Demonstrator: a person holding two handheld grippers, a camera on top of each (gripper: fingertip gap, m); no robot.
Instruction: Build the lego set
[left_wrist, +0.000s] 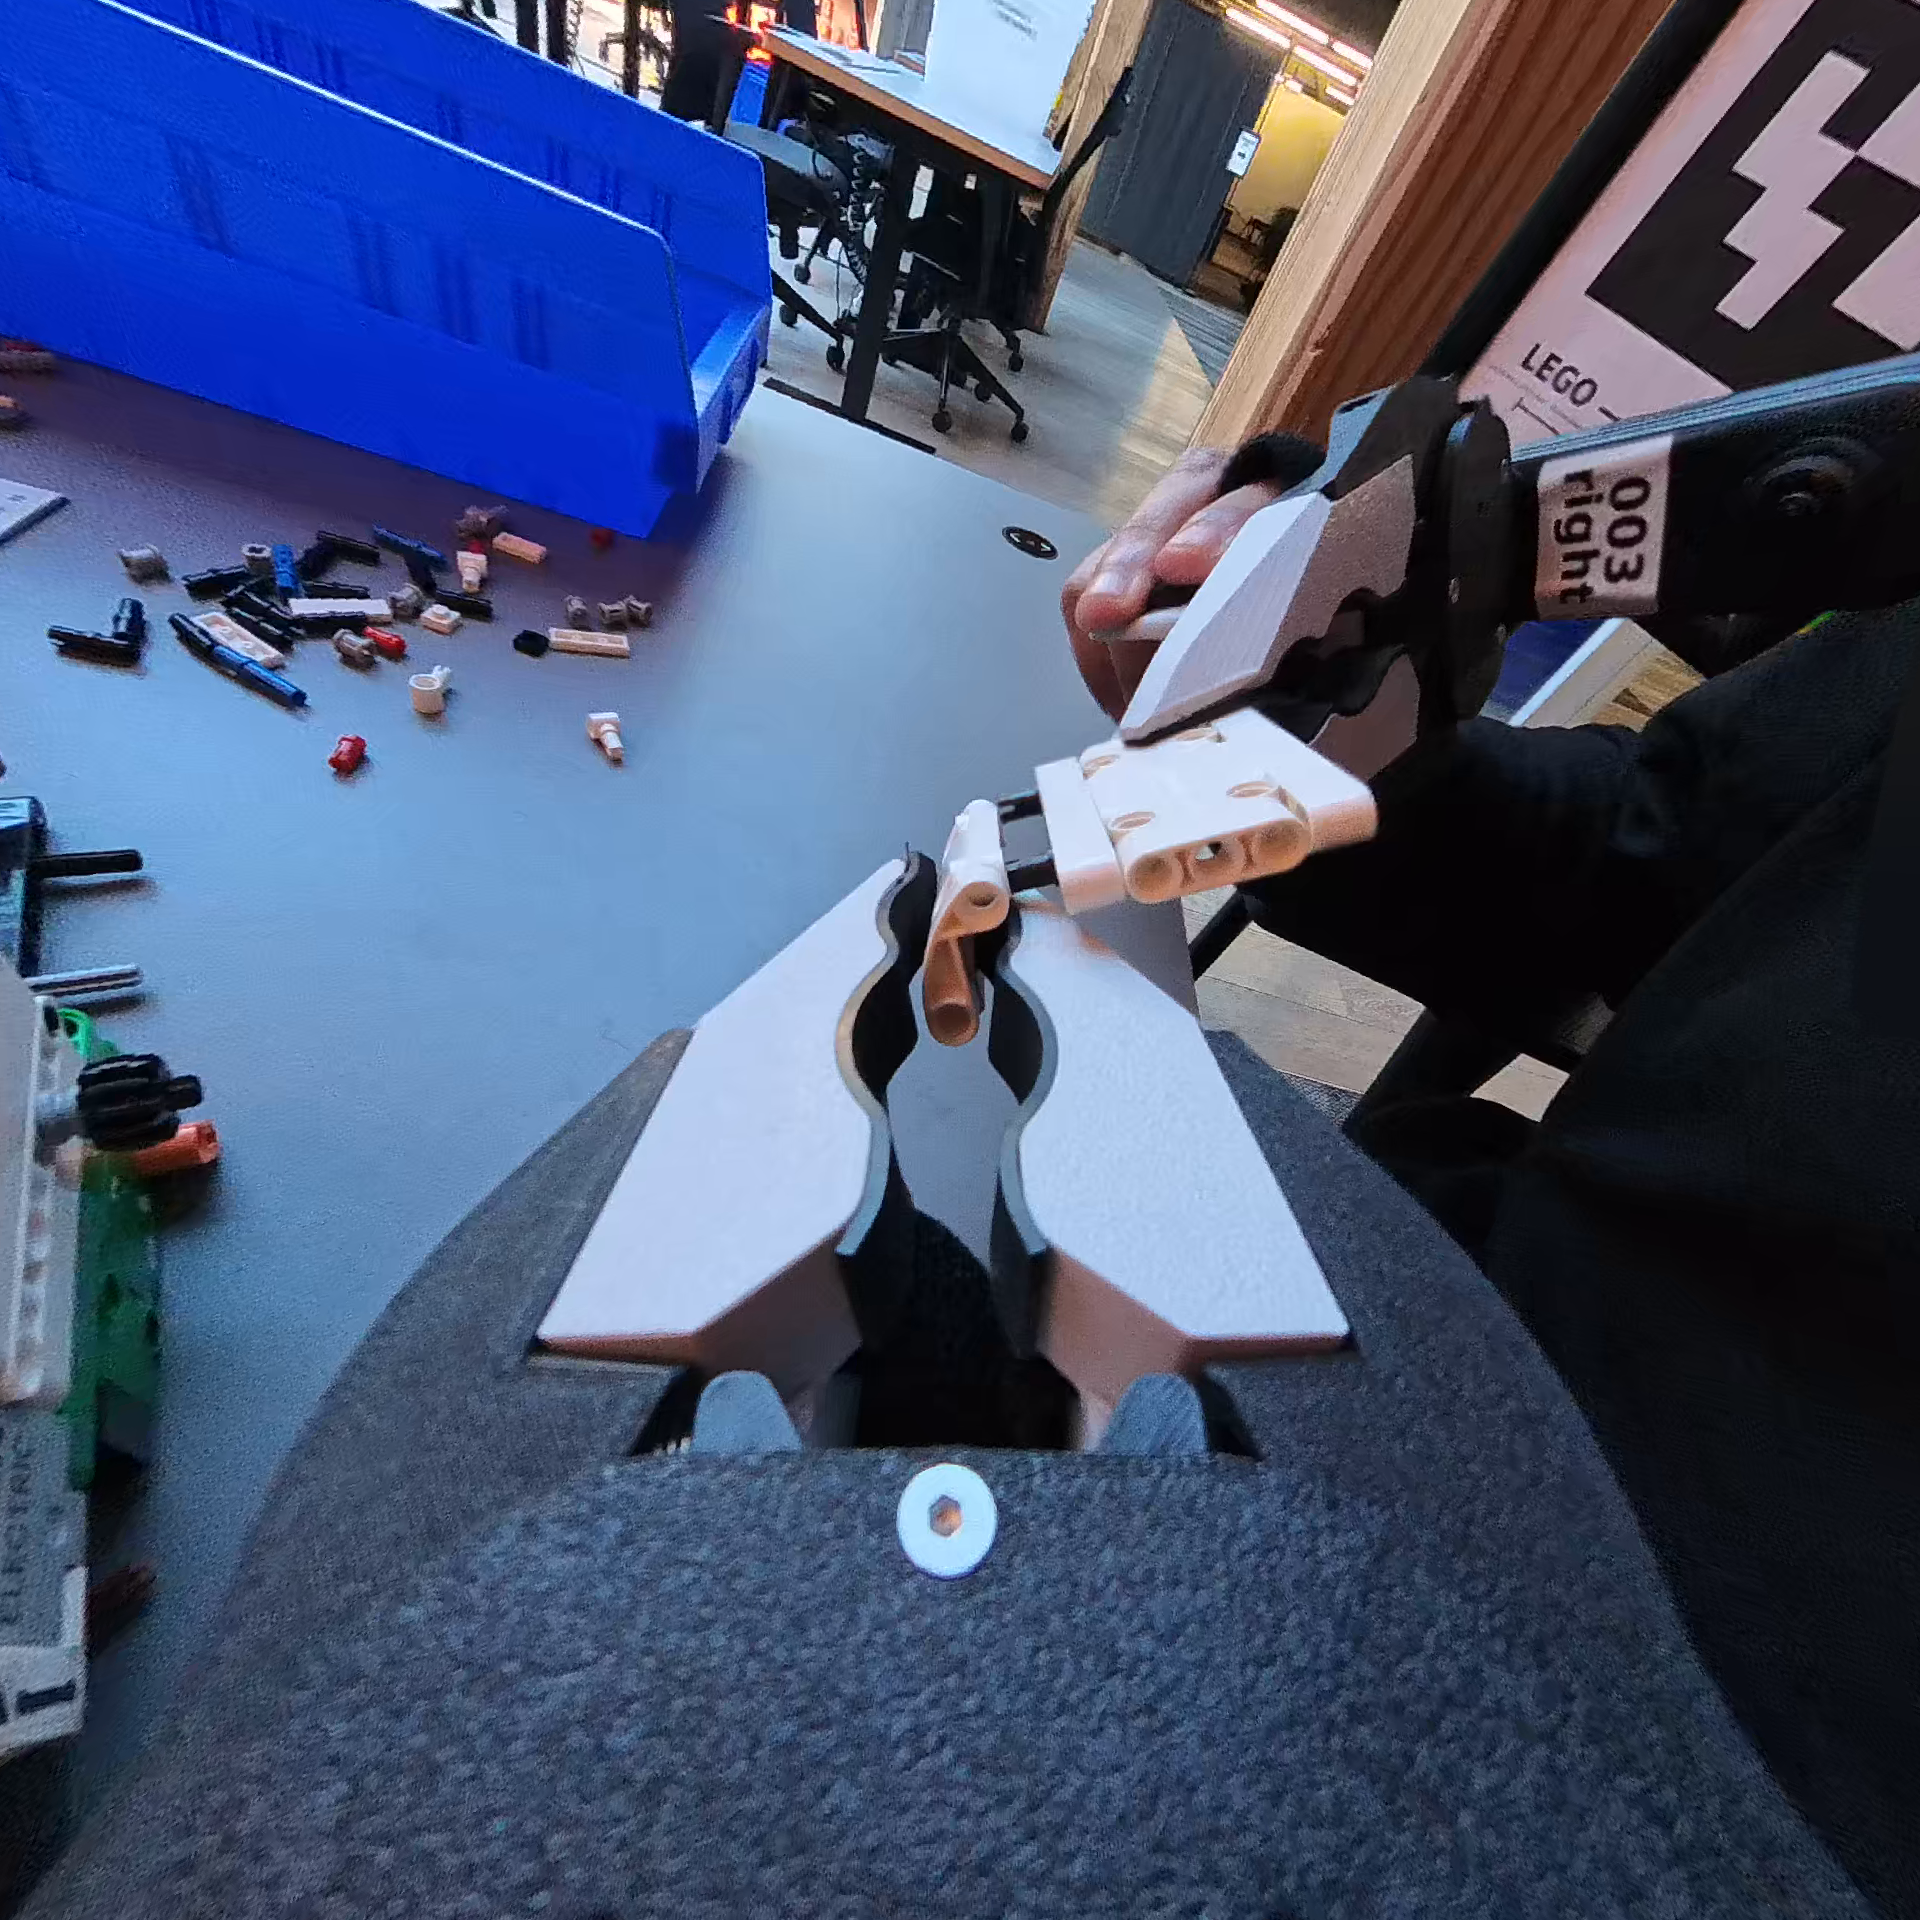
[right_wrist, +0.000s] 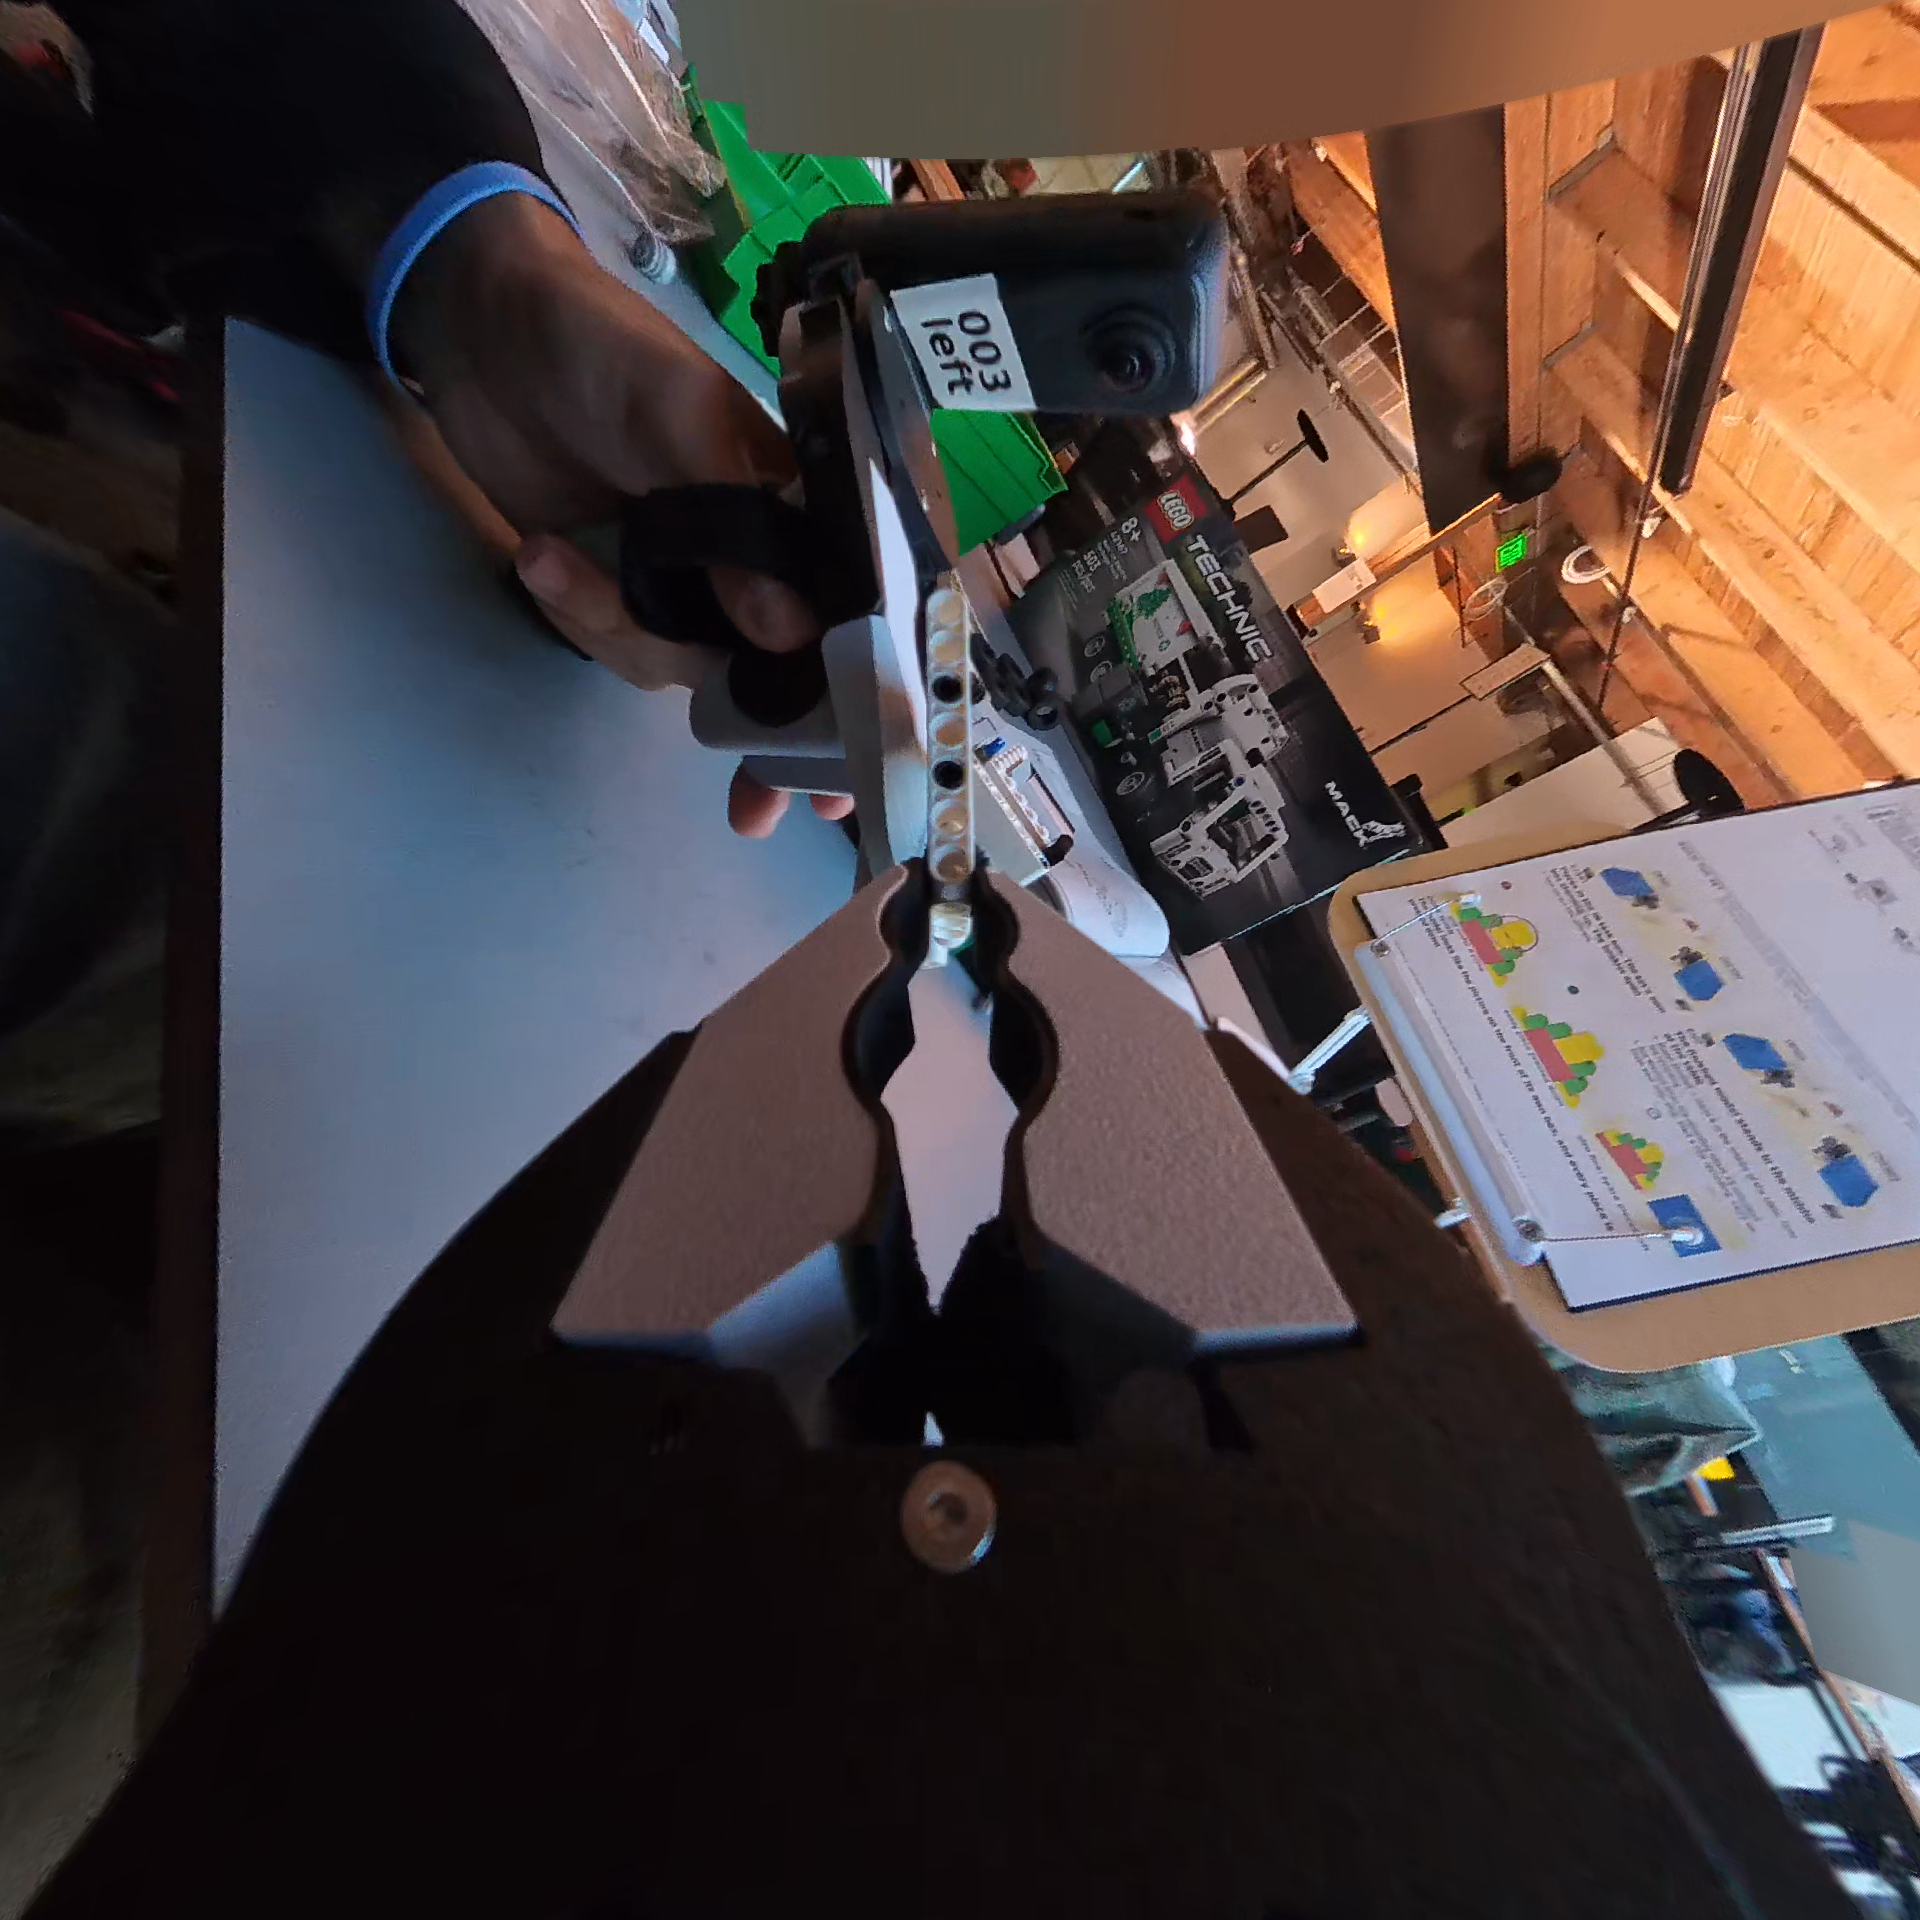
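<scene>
My left gripper (left_wrist: 958, 888) is shut on a small white connector with a tan pin (left_wrist: 961, 940), held above the dark table's right edge. My right gripper (left_wrist: 1148, 732) comes in from the right, shut on a white beam-and-panel assembly (left_wrist: 1205, 821). Black pins (left_wrist: 1023, 836) stick out of the assembly toward the connector, and the two parts sit almost together. In the right wrist view my right gripper (right_wrist: 948, 896) clamps the white beam (right_wrist: 948, 748), seen edge-on with its row of holes. The left gripper (right_wrist: 883, 790) is just behind it, with a hand on its grip.
Loose small pieces (left_wrist: 332, 613) lie on the table (left_wrist: 727, 727) in front of blue bins (left_wrist: 364, 291). A partly built green and white model (left_wrist: 62, 1247) is at the left edge. The set's box (right_wrist: 1195, 707), an instruction sheet on a stand (right_wrist: 1662, 1039) and green bins (right_wrist: 790, 208) lie beyond. There is about 4 centimeters between the tips of the two grippers.
</scene>
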